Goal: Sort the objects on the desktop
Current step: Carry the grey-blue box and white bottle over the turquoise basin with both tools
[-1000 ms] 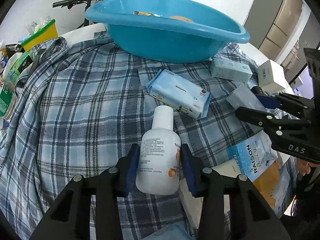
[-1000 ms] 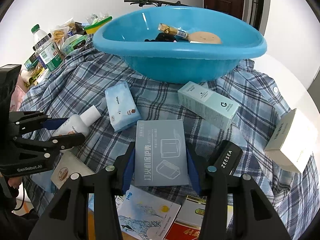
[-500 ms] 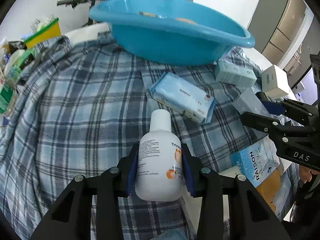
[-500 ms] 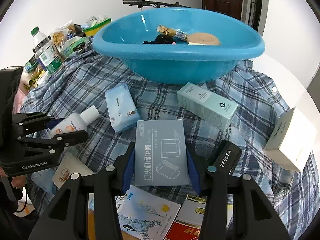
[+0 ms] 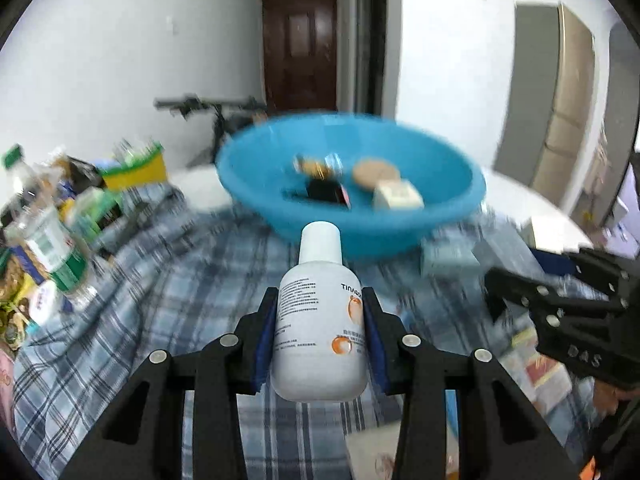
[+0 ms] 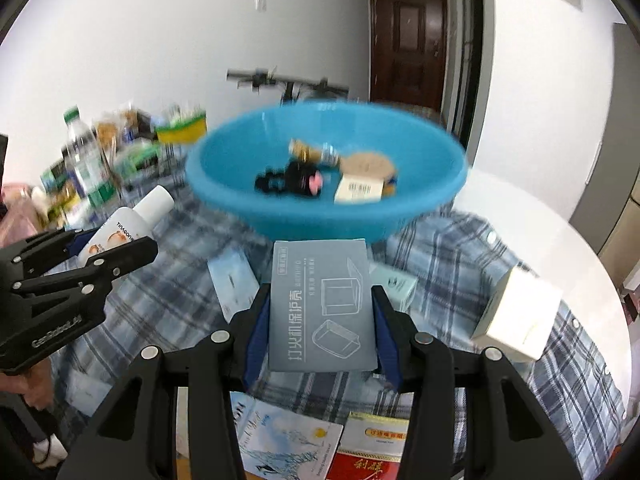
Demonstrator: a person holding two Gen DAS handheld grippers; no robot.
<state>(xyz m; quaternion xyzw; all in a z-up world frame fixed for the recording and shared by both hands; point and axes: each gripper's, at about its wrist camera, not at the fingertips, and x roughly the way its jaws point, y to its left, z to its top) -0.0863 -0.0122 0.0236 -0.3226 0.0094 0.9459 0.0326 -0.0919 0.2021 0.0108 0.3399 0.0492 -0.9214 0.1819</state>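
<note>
1. Both loads have lifted off the desk: your left hand-held gripper (image 5: 320, 344) clamps the white bottle (image 5: 320, 320), your right hand-held gripper (image 6: 322, 320) the grey box (image 6: 322, 308)
2. Each now hangs short of the blue basin (image 6: 240, 196) at the desk's far edge; dropping them in looks next

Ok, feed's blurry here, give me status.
Left gripper shut on white bottle. Right gripper shut on grey box. Blue basin ahead, path clear.
</note>
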